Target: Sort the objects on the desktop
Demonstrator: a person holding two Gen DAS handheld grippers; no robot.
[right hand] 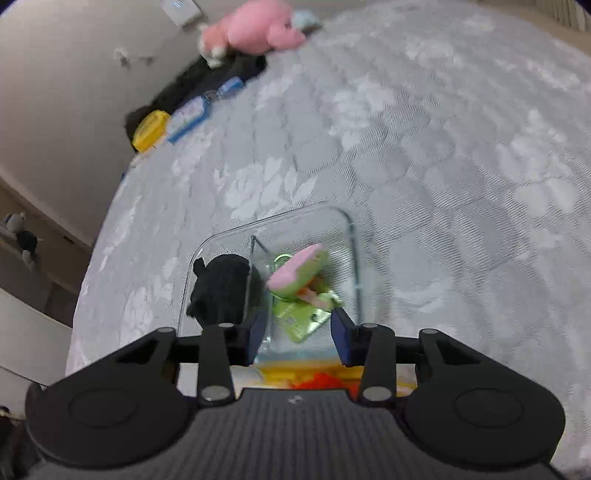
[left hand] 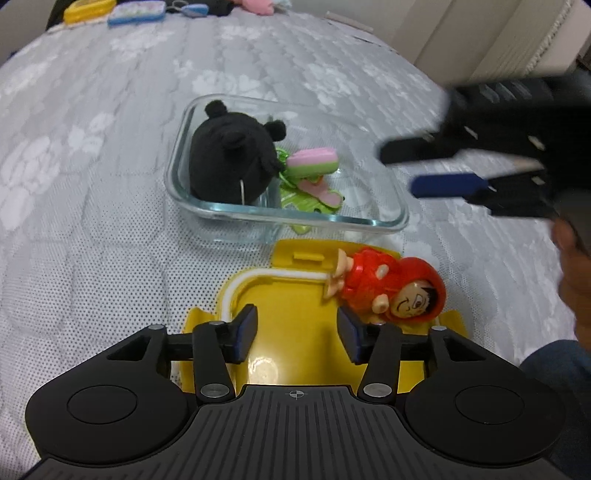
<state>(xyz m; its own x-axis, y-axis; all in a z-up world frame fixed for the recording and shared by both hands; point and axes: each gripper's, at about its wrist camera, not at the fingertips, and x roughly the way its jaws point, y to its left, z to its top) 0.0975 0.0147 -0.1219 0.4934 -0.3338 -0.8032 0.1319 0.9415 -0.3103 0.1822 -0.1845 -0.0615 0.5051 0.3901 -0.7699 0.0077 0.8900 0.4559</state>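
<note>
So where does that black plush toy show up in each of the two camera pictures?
Left wrist view: the black plush toy sits left of centre, in the left compartment of the clear glass container.
Right wrist view: it is lower left of centre, same compartment.
Shared landmark: the pink-and-green toy beside it.

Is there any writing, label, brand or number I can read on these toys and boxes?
None can be read.
Blue case at the far edge: its lid has a pattern, too small and blurred to tell any words.
Green packet in the glass dish: no legible print.
Red figure: only a painted face.
</note>
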